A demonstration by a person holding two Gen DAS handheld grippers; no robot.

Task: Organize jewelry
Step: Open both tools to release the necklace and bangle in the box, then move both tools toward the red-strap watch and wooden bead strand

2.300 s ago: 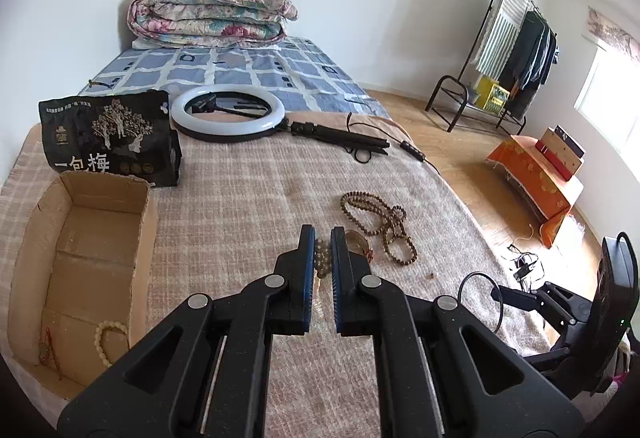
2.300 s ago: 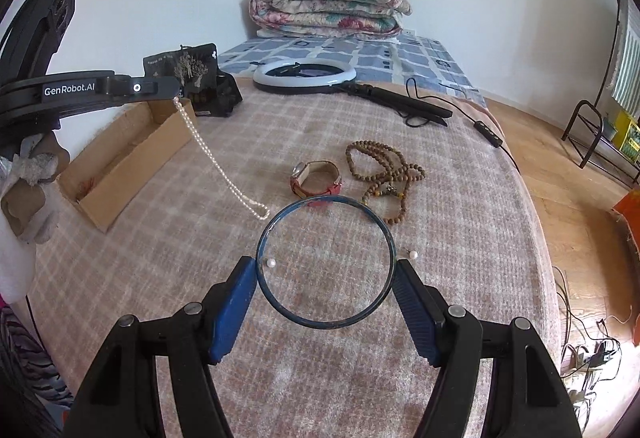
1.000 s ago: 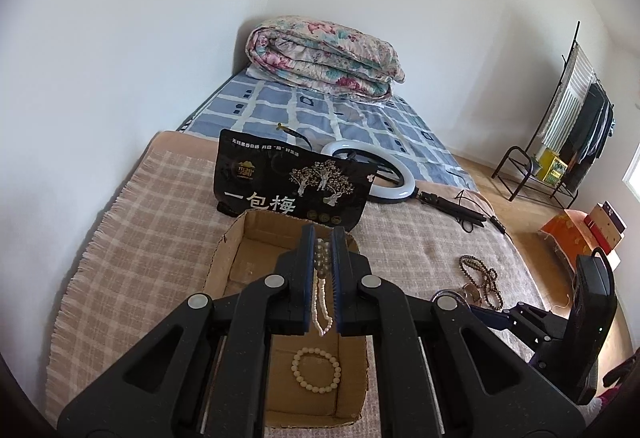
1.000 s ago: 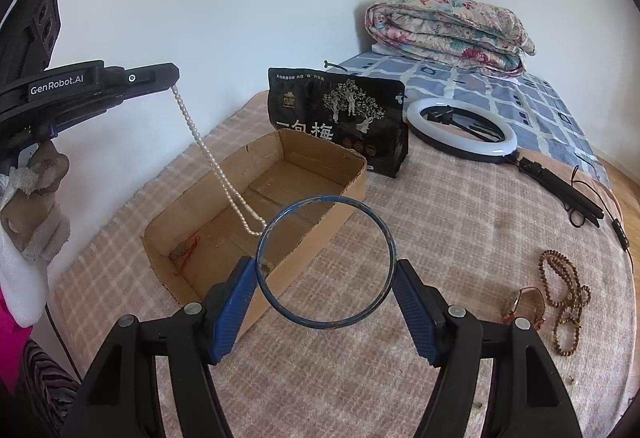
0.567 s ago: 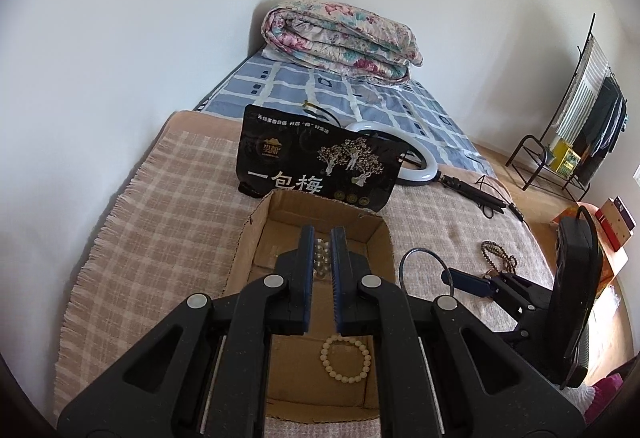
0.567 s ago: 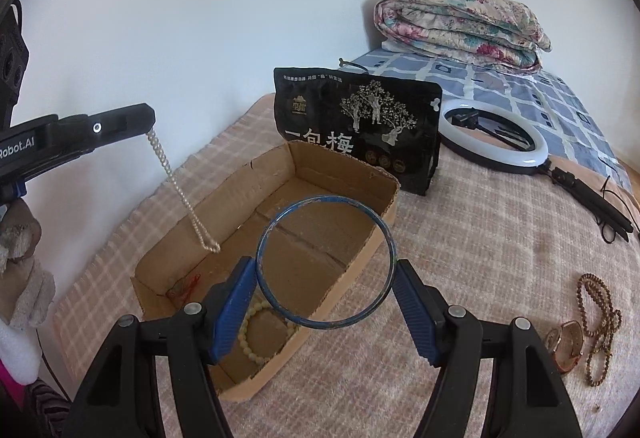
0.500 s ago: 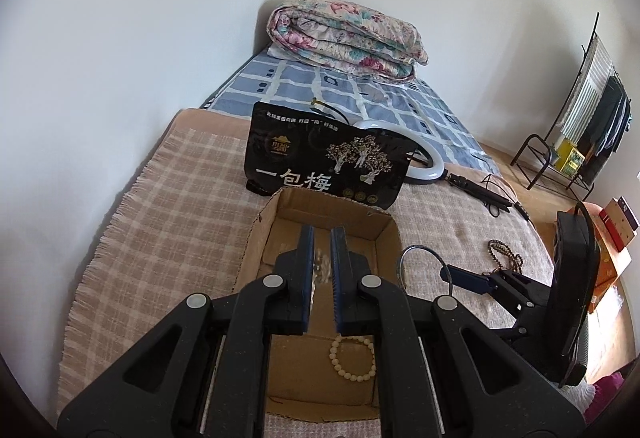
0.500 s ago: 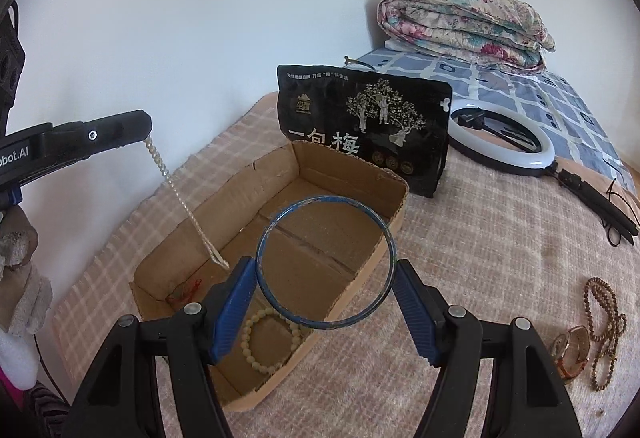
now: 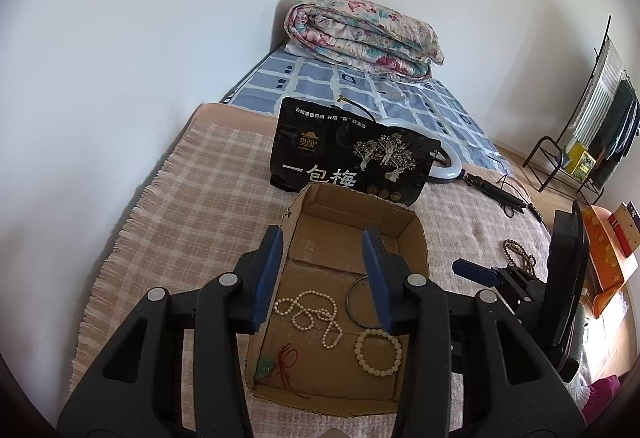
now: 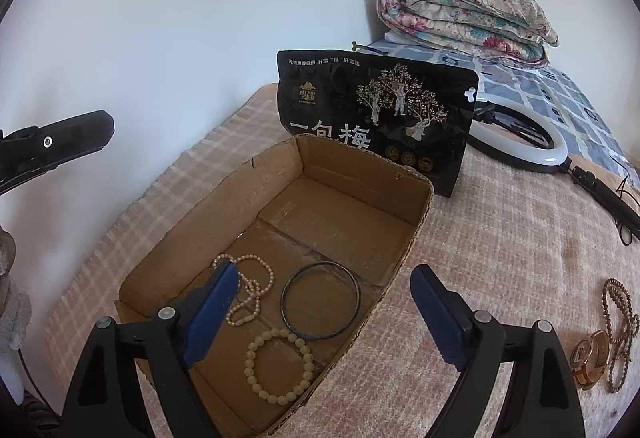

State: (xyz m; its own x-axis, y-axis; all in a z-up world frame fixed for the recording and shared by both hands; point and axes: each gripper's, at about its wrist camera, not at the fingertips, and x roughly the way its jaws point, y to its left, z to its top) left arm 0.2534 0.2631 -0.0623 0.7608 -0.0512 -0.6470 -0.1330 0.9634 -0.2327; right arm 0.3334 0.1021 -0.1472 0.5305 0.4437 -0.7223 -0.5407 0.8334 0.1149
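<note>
An open cardboard box (image 9: 418, 238) (image 10: 420, 206) lies on the checked blanket. Inside lie a pearl necklace (image 9: 310, 312) (image 10: 250, 288), a dark bangle (image 9: 354, 302) (image 10: 320, 300), a cream bead bracelet (image 9: 378, 352) (image 10: 278, 366) and a red-corded green charm (image 9: 276, 362). My left gripper (image 9: 324, 278) is open and empty above the box. My right gripper (image 10: 320, 318) is open and empty over the box's near right edge. A brown bead necklace (image 10: 618, 322) (image 9: 518, 252) and a wristwatch (image 10: 590, 358) lie on the blanket to the right.
A black snack bag (image 9: 352, 162) (image 10: 376, 118) stands behind the box. A ring light (image 10: 524, 142) with its black handle lies farther right. A folded floral quilt (image 9: 360, 34) sits at the far wall. A clothes rack (image 9: 592, 134) stands on the floor to the right.
Both grippers have opened. The pearl necklace dropped from the left gripper and the bangle from the right, and both now lie in the box.
</note>
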